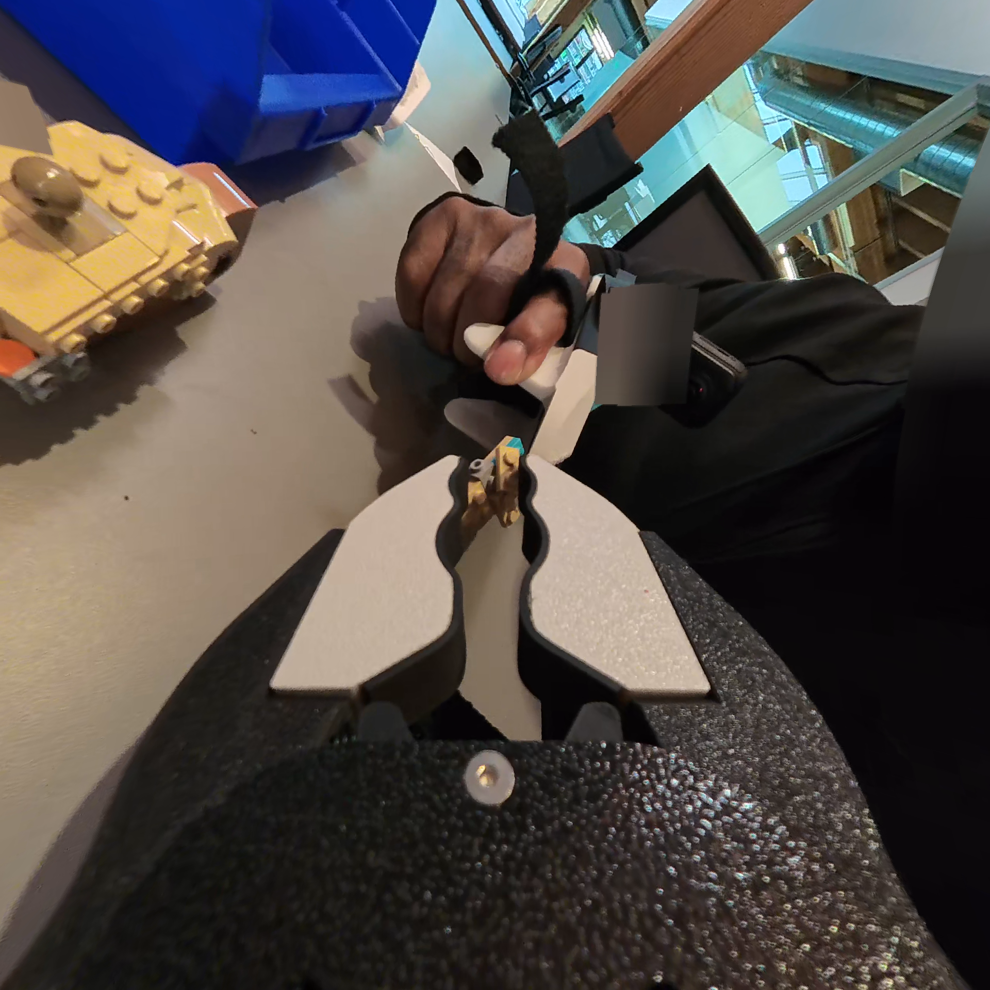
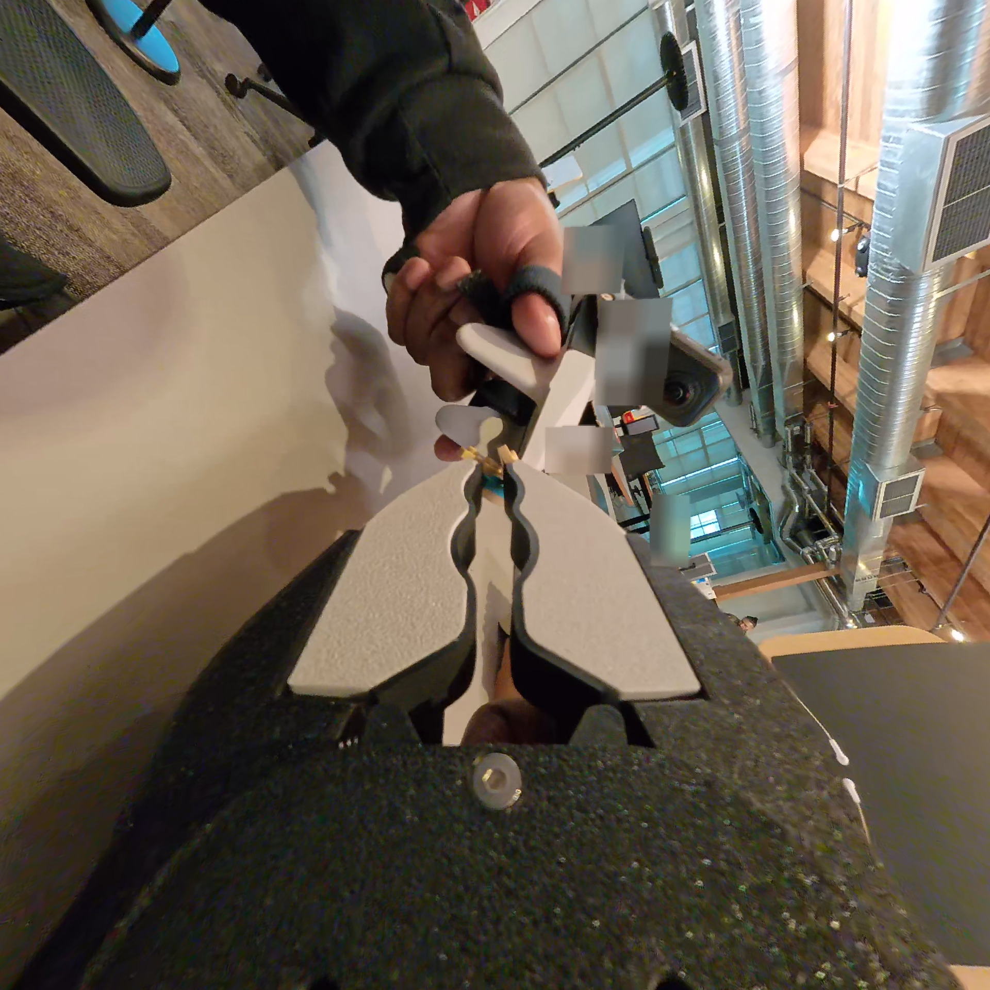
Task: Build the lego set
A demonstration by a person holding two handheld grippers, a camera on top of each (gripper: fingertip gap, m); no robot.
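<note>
My left gripper (image 1: pixel 493 467) is shut on a small tan brick assembly (image 1: pixel 501 490) with a grey bit and a teal brick (image 1: pixel 512 442) at its far end. It is held above the table. My right gripper (image 2: pixel 490 474) is shut on the teal brick (image 2: pixel 493 484), and tan pieces (image 2: pixel 506 454) stick out just past its tips. The two grippers meet tip to tip: the right one shows in the left wrist view (image 1: pixel 557 423) and the left one in the right wrist view (image 2: pixel 466 423). A partly built tan vehicle (image 1: pixel 96 252) stands on the table at the left.
A blue bin (image 1: pixel 241 69) stands behind the tan vehicle on the grey table (image 1: pixel 187 455). A person's hands (image 1: pixel 471 278) hold both grippers. The table edge, carpet and a chair (image 2: pixel 80 107) show in the right wrist view. Left and right tips are no more than a few centimetres apart.
</note>
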